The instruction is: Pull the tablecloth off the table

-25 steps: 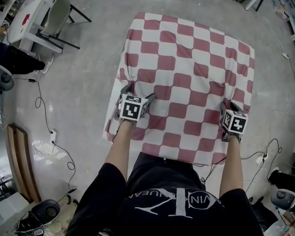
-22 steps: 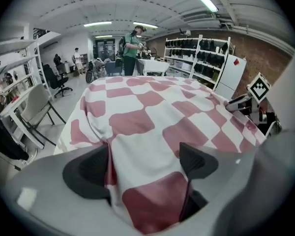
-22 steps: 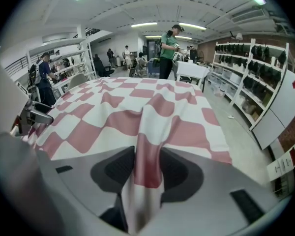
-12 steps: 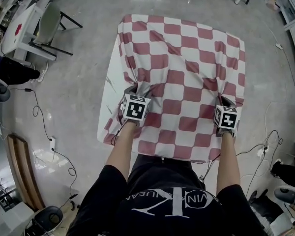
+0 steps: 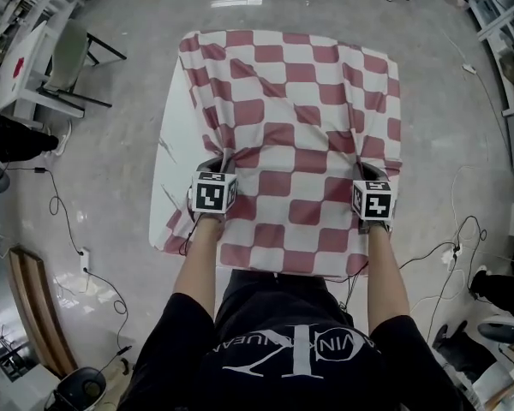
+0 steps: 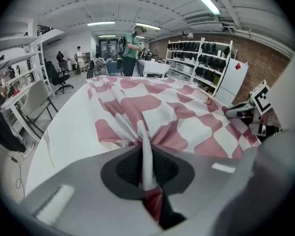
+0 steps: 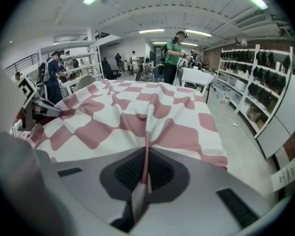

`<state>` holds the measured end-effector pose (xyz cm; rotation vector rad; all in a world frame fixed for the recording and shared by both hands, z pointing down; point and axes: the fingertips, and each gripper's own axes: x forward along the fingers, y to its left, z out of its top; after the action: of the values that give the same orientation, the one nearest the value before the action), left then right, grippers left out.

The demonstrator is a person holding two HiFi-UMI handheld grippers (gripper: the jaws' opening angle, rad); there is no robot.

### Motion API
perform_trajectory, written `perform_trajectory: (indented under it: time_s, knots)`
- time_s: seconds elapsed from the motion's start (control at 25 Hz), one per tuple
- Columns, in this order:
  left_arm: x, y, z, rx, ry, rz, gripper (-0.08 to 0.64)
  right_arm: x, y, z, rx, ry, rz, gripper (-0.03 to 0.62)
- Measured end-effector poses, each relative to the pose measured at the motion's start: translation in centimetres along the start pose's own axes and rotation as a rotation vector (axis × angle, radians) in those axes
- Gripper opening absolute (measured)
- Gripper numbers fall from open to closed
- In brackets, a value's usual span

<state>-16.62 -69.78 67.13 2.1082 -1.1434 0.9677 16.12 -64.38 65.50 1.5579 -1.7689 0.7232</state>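
The red-and-white checked tablecloth (image 5: 300,118) lies rumpled over the white table (image 5: 171,144), whose left strip shows bare. My left gripper (image 5: 218,163) is at the cloth's near left; its jaws are closing tight on a bunched fold (image 6: 146,156), which the pads pinch. My right gripper (image 5: 373,169) is at the near right, its jaws also closing tight on a thin ridge of cloth (image 7: 145,166). Creases run from both pinches toward the far edge. The near hem hangs over the table edge against the person's body.
A chair (image 5: 73,50) and a small white table (image 5: 21,67) stand on the floor at the left. Cables (image 5: 64,212) trail on the floor at both sides. Shelving (image 5: 505,24) lines the right. A person in green (image 6: 132,45) stands beyond the table's far end.
Both grippers went from open to pinched on the cloth and drew back toward the person. The cloth slid with them, wrinkling and baring the tabletop's left strip.
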Motion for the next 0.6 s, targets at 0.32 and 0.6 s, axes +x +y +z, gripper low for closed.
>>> perform_trajectory:
  time_s: [0.32, 0.6]
  knots:
    - [-1.6, -2.2, -3.0, -0.074, -0.037, 0.045, 0.032, -1.8, -0.2, -2.6, 0.001, -0.030, 0.078, 0.012]
    - [-3.3, -2.9, -5.4, -0.192, -0.061, 0.013, 0.031, -3.8, 0.5, -4.0, 0.044, -0.067, 0.119, 0.012]
